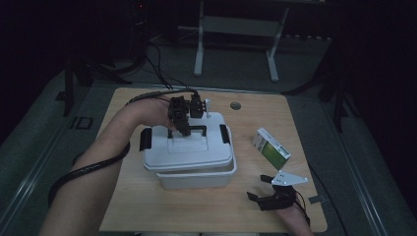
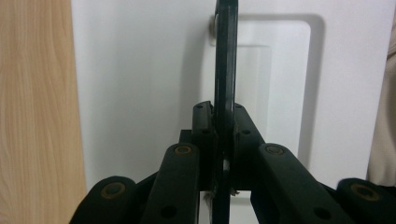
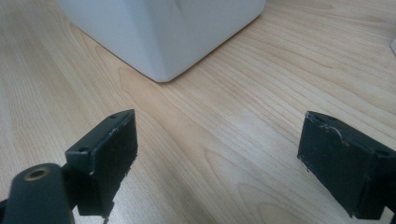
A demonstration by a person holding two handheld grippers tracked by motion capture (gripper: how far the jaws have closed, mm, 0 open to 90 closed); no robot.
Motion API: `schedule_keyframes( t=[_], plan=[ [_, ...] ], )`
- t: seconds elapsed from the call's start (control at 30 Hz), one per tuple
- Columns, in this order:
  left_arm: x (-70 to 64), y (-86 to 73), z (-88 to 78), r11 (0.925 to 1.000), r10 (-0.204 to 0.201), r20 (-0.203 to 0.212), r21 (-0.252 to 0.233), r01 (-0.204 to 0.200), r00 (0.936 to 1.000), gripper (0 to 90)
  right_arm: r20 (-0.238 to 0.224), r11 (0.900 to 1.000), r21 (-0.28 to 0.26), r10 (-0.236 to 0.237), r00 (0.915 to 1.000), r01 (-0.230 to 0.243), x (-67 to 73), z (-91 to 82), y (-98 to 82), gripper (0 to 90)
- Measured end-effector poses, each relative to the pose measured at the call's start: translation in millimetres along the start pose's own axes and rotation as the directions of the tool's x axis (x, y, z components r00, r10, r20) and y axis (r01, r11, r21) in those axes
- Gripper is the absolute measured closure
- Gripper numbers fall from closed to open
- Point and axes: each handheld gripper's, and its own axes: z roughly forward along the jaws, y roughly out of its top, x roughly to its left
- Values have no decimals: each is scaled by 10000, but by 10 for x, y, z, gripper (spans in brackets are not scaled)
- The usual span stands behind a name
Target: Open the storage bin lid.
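A white plastic box point(image 1: 196, 179) stands mid-table, and its white lid point(image 1: 187, 152) sits askew above it with black latches at both ends. My left gripper point(image 1: 183, 129) is shut on the lid's black handle point(image 1: 196, 129). In the left gripper view the handle point(image 2: 226, 70) runs as a thin black bar straight between the closed jaws over the lid point(image 2: 140, 84). My right gripper point(image 1: 268, 189) rests low near the table's front right, open, with nothing between its pads point(image 3: 112, 149). The box corner point(image 3: 163, 37) lies ahead of it.
A green and white carton point(image 1: 271, 147) lies tilted right of the box. The wooden table point(image 1: 137, 206) has a round grommet point(image 1: 235, 105) at the back. A black cable point(image 1: 88, 169) trails along the left forearm. White frame legs point(image 1: 198, 49) stand beyond the table.
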Motion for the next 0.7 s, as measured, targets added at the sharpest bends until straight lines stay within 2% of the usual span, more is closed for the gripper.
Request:
schedule_keyframes(
  t=[0.03, 0.17, 0.4, 0.47, 0.5, 0.7],
  plan=[
    [0, 0, 0, 10000, 0, 0, 0, 0, 10000, 835, 0, 10000, 0, 0, 10000, 0, 0, 0, 0, 118],
    [6, -175, -49, 9995, -316, -205, -44, 315, 9993, 834, -31, 10000, -34, 11, 10000, -11, 5, 1, 2, 126],
    [-17, -394, -103, 9976, -693, -271, -107, 690, 9972, 835, -83, 9999, -85, 53, 10000, -53, 13, -6, 2, 131],
    [-17, -394, -103, 9976, -693, -271, -107, 690, 9972, 834, -50, 9999, -128, 30, 10000, -31, 14, -10, 3, 131],
    [-26, -484, -133, 9964, -831, -262, -217, 825, 9962, 835, -22, 9999, -153, 32, 10000, -32, 12, -12, 5, 131],
    [-46, -724, -195, 9915, -1254, -309, -383, 1241, 9916, 834, 4, 9999, -142, -6, 10000, 6, 22, -11, 4, 130]
  ],
)
